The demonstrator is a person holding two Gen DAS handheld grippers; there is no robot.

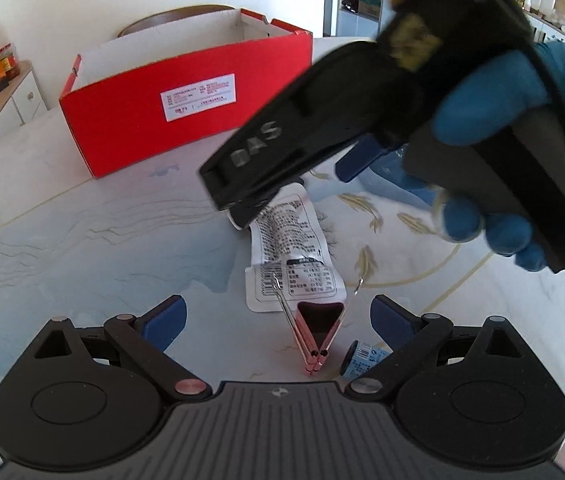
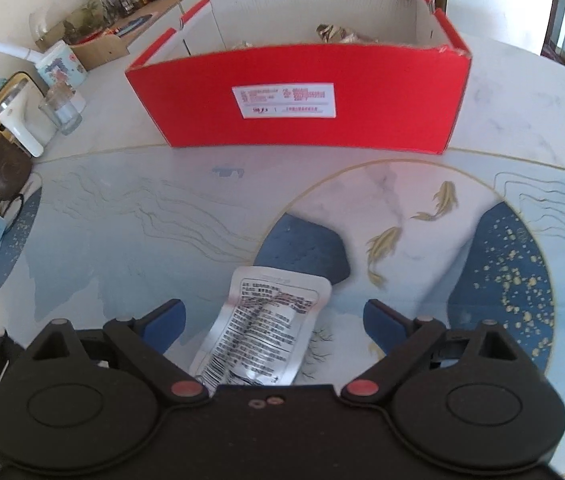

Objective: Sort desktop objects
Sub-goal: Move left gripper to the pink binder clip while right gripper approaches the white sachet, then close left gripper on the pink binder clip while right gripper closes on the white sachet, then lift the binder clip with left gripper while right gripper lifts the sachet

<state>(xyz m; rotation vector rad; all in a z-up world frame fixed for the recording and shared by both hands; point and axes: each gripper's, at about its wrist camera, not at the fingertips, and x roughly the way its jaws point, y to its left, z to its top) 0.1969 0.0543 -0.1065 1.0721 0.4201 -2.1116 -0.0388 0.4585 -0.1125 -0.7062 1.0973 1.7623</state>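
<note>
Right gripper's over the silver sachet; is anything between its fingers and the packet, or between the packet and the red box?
Nothing visible. The right gripper straddles the silver sachet, and only bare table separates it from the red box.

Left gripper [image 1: 278,320] tilted downward, jaws spread wide, right gripper [image 2: 274,322] likewise angled down, jaws parted, gripped by a blue-gloved hand [image 1: 498,128].
</note>
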